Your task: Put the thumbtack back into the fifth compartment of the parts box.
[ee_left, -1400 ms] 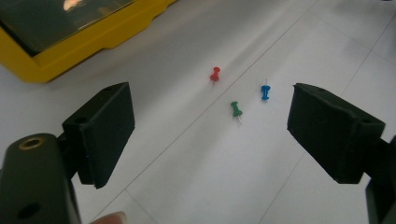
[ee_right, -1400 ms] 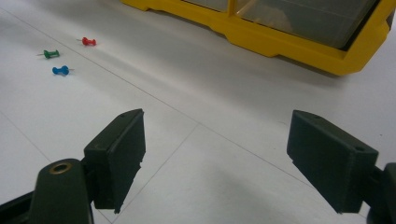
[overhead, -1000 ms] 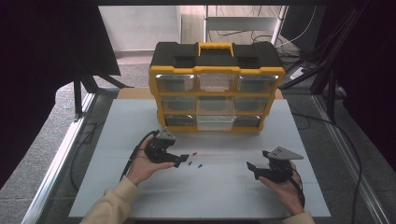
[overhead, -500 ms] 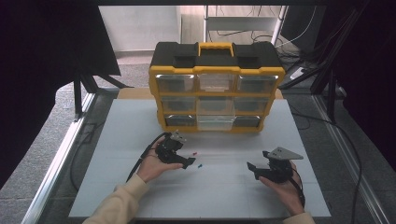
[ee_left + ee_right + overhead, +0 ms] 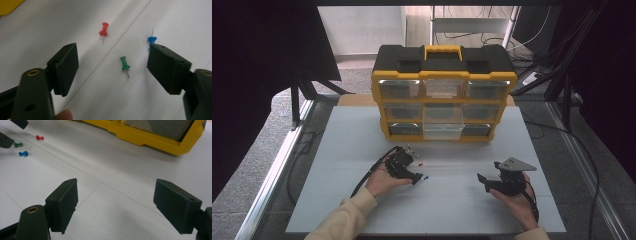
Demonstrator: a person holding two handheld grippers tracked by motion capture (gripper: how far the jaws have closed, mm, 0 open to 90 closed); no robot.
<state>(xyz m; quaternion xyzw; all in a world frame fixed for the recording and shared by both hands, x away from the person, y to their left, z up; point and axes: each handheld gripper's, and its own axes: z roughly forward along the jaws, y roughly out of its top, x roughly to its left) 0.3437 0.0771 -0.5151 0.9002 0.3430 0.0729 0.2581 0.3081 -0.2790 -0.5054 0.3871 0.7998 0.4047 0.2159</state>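
Note:
Three push pins lie on the white table (image 5: pixel 337 150): a red pin (image 5: pixel 103 28), a green pin (image 5: pixel 124 64) and a blue pin (image 5: pixel 151 40). My left gripper (image 5: pixel 111 53) hangs low over them, open. Its jaws have just been closing, and the green pin lies on the table between them, untouched. The blue pin sits at the tip of the right-hand jaw. From above, the left gripper (image 5: pixel 416 177) points right, with the red pin (image 5: pixel 420 163) and blue pin (image 5: pixel 426 176) beside its tips. My right gripper (image 5: pixel 482 180) rests open and empty at the near right.
A yellow and black organiser case (image 5: pixel 443 92) with several clear drawers stands at the back of the table. Its yellow base (image 5: pixel 150 137) runs across the top of the right gripper view. Dark frame posts and cables flank the table.
The left hand has moved right and down onto the pins, and its jaws stand a little narrower. The right hand has kept still.

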